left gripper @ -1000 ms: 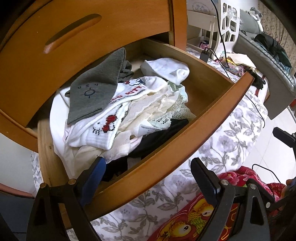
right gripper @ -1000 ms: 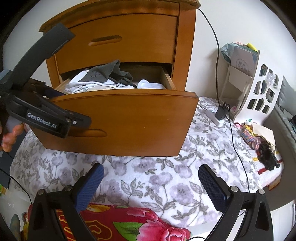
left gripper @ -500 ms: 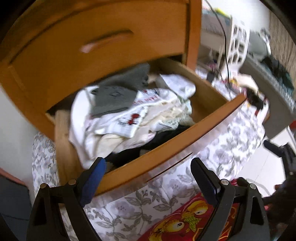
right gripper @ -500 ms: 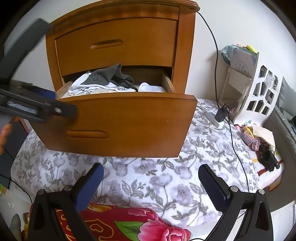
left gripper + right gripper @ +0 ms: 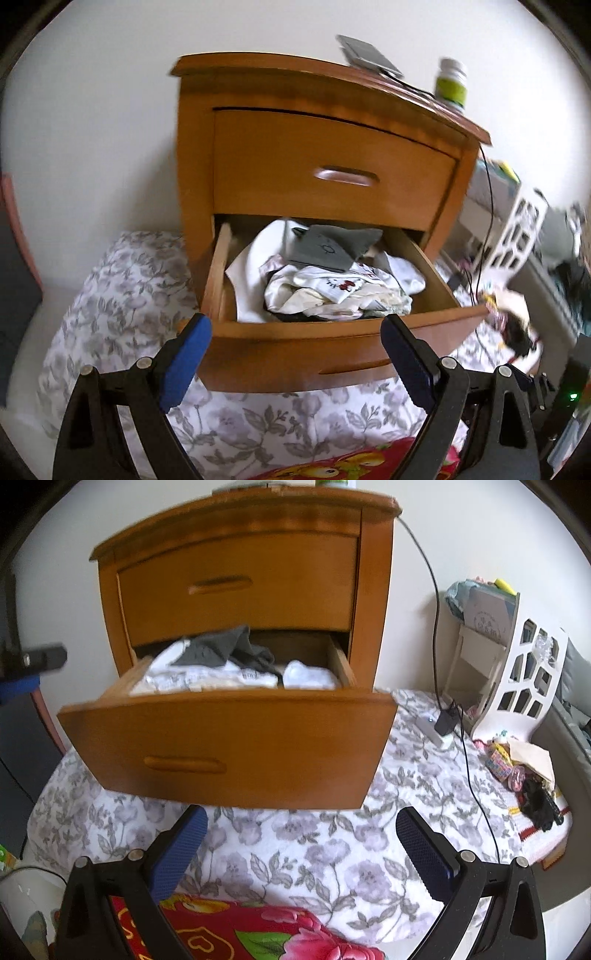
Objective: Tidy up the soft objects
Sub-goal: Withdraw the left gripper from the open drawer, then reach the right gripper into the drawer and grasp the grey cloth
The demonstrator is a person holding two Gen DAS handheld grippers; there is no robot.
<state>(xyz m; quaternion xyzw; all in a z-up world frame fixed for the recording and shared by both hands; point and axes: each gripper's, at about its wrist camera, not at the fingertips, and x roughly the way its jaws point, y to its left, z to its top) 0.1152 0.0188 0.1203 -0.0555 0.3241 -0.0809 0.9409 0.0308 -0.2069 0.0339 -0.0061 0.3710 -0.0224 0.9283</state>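
1. While both are held back from the nightstand, the left tool [image 5: 295, 343] and right tool [image 5: 301, 834] stand wide open, each with nothing between its fingers.
2. Just beyond them the lower drawer [image 5: 229, 753] is pulled out over the floral bedspread [image 5: 332, 853], probably to expose the soft things for sorting.
3. Inside, a grey sock [image 5: 328, 247] lies on top of heaped white clothes [image 5: 332, 295].
4. Dark fabric sits beneath the heap; what it is cannot be made out, and the drawer front hides the bottom layers.
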